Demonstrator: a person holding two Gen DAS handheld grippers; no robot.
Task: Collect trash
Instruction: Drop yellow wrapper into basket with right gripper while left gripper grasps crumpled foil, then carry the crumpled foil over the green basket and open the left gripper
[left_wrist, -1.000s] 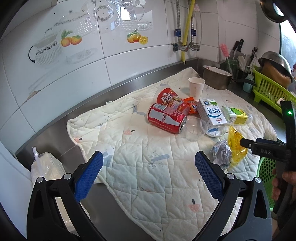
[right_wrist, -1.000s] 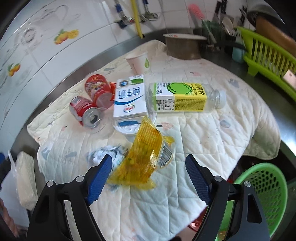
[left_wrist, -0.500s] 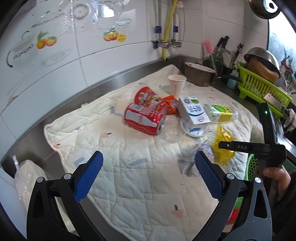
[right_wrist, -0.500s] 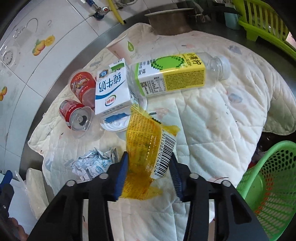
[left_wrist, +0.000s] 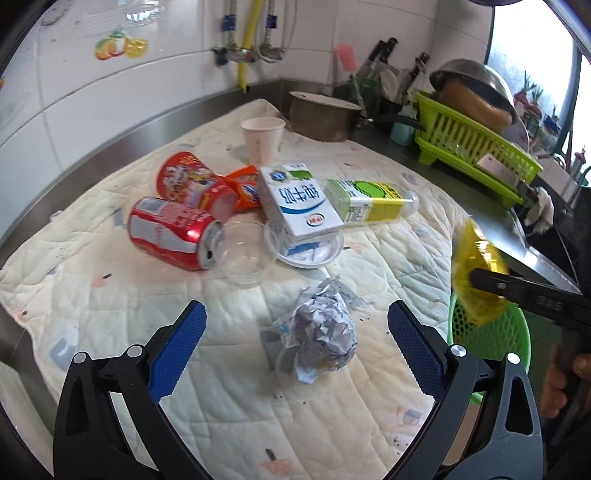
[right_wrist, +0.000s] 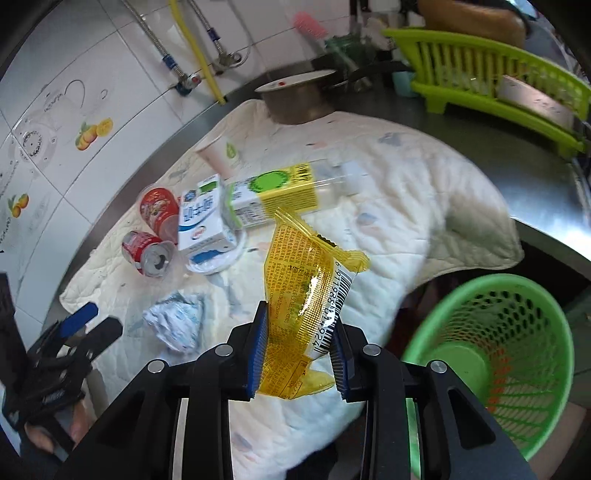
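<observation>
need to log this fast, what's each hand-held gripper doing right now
Left hand-held gripper: open, empty, above the crumpled paper.
Right hand-held gripper: closed on the yellow wrapper.

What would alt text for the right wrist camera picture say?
The right gripper pinches a yellow snack wrapper above a quilted mat, with a green mesh basket at lower right. More trash lies behind.

Right gripper (right_wrist: 297, 341) clamps yellow wrapper (right_wrist: 306, 280) above quilted mat's (right_wrist: 406, 206) near edge; green basket (right_wrist: 495, 354) stands beyond that edge.
</observation>
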